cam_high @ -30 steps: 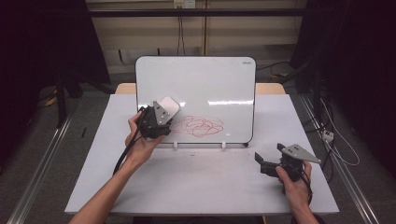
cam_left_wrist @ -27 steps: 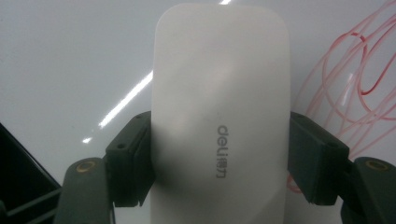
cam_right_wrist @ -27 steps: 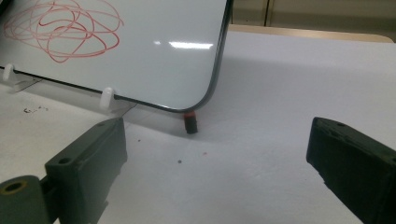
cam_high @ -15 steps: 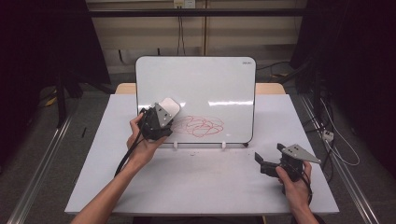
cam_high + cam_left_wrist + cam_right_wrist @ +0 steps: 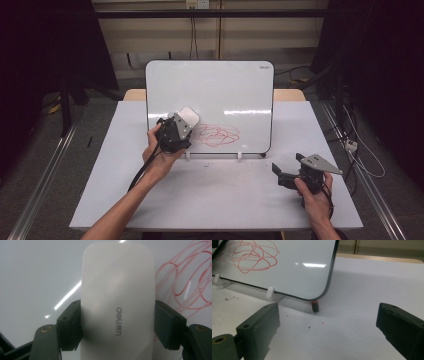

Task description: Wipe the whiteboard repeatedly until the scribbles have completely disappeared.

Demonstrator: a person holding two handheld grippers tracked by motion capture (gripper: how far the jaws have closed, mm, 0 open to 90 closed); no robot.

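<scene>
A whiteboard (image 5: pixel 225 90) stands propped on the white table, with a red scribble (image 5: pixel 216 135) low on its face. My left gripper (image 5: pixel 181 124) is shut on a white eraser (image 5: pixel 188 117), held against the board just left of the scribble. In the left gripper view the eraser (image 5: pixel 117 305) sits clamped between both jaws, the red scribble (image 5: pixel 186 280) to its right. My right gripper (image 5: pixel 286 169) hovers open above the table at the front right, nothing between its jaws. Ahead of it lie the board's lower corner and the scribble (image 5: pixel 252 255).
White clips (image 5: pixel 270 293) hold the board's bottom edge. A small red and black marker end (image 5: pixel 315 306) pokes out under the board's corner. The table (image 5: pixel 220 200) has bare room in front of the board. Cables lie on the floor (image 5: pixel 360 150) at right.
My left gripper with the eraser has shifted slightly right along the board toward the scribble. The right gripper has stayed in place.
</scene>
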